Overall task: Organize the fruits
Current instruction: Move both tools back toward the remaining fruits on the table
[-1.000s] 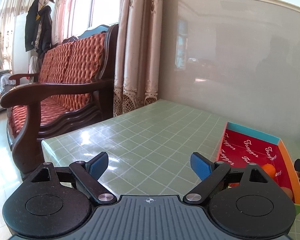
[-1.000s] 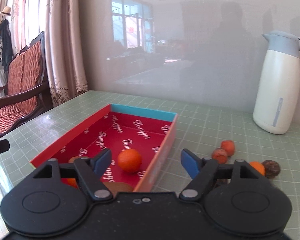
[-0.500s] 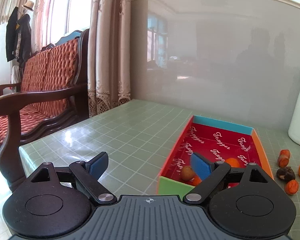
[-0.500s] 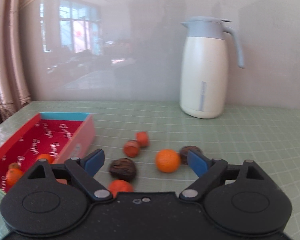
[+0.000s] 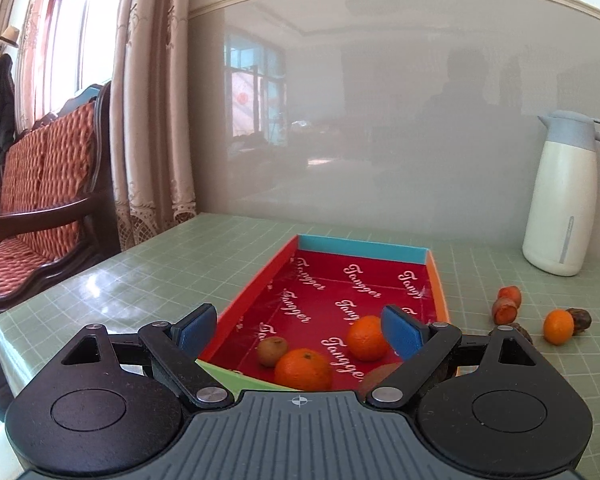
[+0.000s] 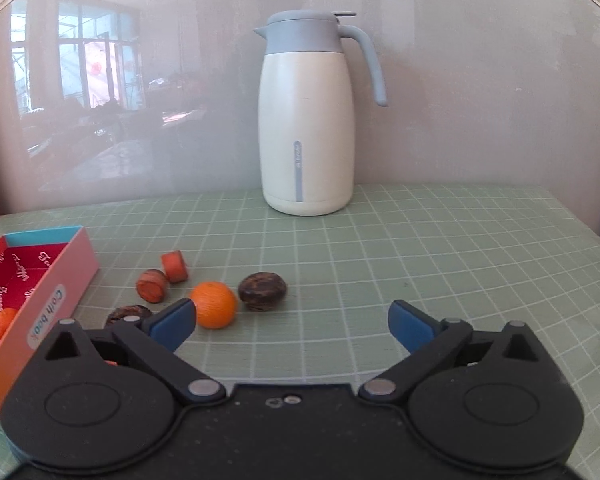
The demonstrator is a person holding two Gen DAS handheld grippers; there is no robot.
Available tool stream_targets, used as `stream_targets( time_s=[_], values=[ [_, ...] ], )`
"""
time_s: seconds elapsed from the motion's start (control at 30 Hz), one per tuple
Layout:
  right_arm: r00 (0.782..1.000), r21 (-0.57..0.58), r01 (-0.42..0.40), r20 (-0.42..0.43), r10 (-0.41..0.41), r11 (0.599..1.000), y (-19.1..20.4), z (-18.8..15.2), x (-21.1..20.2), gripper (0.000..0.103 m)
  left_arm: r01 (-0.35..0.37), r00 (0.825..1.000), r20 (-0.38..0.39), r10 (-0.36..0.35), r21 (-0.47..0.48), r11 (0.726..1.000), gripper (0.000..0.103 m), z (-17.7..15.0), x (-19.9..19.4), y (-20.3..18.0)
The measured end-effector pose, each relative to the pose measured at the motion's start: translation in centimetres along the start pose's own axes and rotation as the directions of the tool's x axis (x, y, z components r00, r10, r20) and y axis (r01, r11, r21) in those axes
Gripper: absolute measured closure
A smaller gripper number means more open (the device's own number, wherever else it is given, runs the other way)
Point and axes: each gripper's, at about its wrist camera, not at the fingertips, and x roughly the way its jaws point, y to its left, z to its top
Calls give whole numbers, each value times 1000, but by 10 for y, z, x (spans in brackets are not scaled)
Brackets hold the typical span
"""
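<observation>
A red-lined shallow box (image 5: pixel 420 256) lies on the green grid table and holds two oranges (image 5: pixel 304 370) and a small brown fruit (image 5: pixel 273 351). My left gripper (image 5: pixel 296 328) hovers open over its near end, nothing between its jaws. In the right wrist view the box's corner (image 6: pixel 48 276) is at the left. Loose on the table lie an orange (image 6: pixel 214 304), a dark brown fruit (image 6: pixel 262 286), two reddish pieces (image 6: pixel 152 285) and another dark fruit (image 6: pixel 129 315). My right gripper (image 6: pixel 292 322) is still opening, empty, just right of the loose orange.
A white jug with a grey-blue lid (image 6: pixel 306 120) stands against the back wall (image 6: pixel 480 92) behind the loose fruit. A wooden sofa with red cushions (image 5: pixel 40 200) and curtains (image 5: pixel 148 120) stand off the table's left edge. Bare table (image 6: pixel 440 264) spreads to the right.
The left view has swung right from the sofa and bare table onto the box. The right view has swung right from the box to the loose fruit and jug, its jaws spreading wider.
</observation>
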Motion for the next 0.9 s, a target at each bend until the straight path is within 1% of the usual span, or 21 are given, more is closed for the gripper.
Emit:
stream_targets(
  time_s=[0.23, 0.43, 0.53, 0.7, 0.8, 0.9],
  values=[
    [998, 22, 58, -2, -58, 998, -30, -2, -1, 0, 77, 997, 19, -78, 46, 996, 14, -1, -3, -34],
    [995, 44, 101, -5, -101, 994, -56, -6, -4, 0, 144, 989, 19, -146, 86, 986, 14, -4, -5, -64],
    [991, 53, 131, -8, -131, 990, -67, -8, -5, 0, 178, 984, 4, -179, 107, 978, 14, -7, -5, -81],
    [981, 66, 192, -11, -192, 979, -85, -12, -6, 0, 237, 971, -43, -234, 137, 962, 14, -15, -1, -109],
    [981, 83, 192, -18, -191, 978, -94, -14, -7, 0, 272, 962, -78, -263, 147, 951, 14, -21, 4, -123],
    [980, 87, 197, -18, -197, 976, -100, -16, -8, 0, 291, 955, -104, -277, 160, 943, 14, -26, 9, -134]
  ],
)
